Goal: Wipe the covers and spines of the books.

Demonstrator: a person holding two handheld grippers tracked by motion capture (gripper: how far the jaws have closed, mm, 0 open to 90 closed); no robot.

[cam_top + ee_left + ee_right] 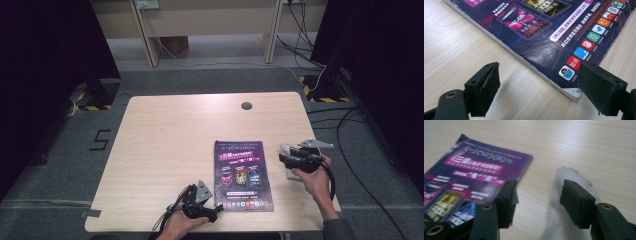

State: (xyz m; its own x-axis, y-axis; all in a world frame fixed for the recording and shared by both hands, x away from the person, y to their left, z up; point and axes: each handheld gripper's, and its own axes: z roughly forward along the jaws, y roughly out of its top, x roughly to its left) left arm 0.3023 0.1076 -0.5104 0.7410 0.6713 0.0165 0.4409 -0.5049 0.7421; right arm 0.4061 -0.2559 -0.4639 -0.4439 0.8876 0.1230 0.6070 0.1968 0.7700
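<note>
magazine (244, 175) near-right of table (165, 150), flat, closed | cloth (290, 167) just right of it, soft, limp, light | L gripper (537, 87) jaws apart at near-left corner | R gripper (537, 202) jaws apart over cloth, nothing clamped | mag: thin, bendy, glossy cover likely slippery; grab at corner edge | cloth: pinch mid-fold

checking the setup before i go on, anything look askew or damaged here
Nothing much stands out. The magazine lies flat and roughly square to the table; its glossy cover shows light scuffs near the bottom corner. A pale cloth lies beside it, under the right gripper.
</note>
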